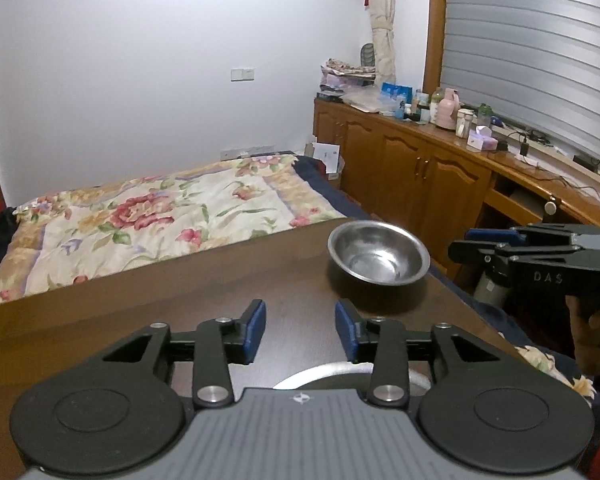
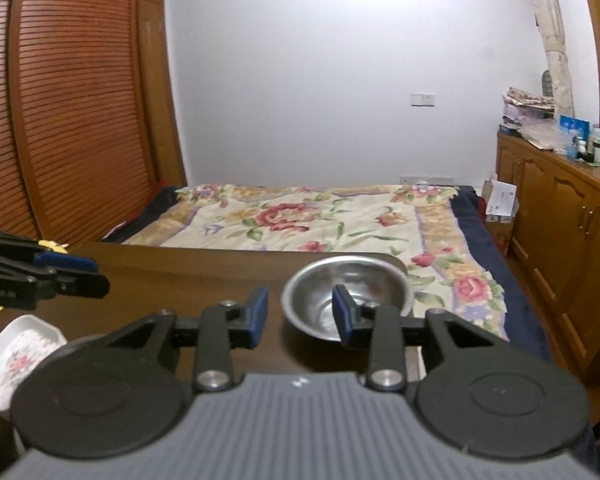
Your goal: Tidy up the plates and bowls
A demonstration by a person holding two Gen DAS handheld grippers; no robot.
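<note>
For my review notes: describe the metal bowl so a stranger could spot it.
Find the dark wooden table at the foot of the floral bed. The bowl sits near its far right corner: round, shiny steel, empty, unlike the white flowered rectangular dish at the left.

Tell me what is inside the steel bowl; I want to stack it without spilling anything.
The steel bowl looks empty: bare shiny metal shows on its floor and walls from the left wrist view. In the right wrist view, the right hand-held gripper has one finger covering a strip of the inside.
</note>
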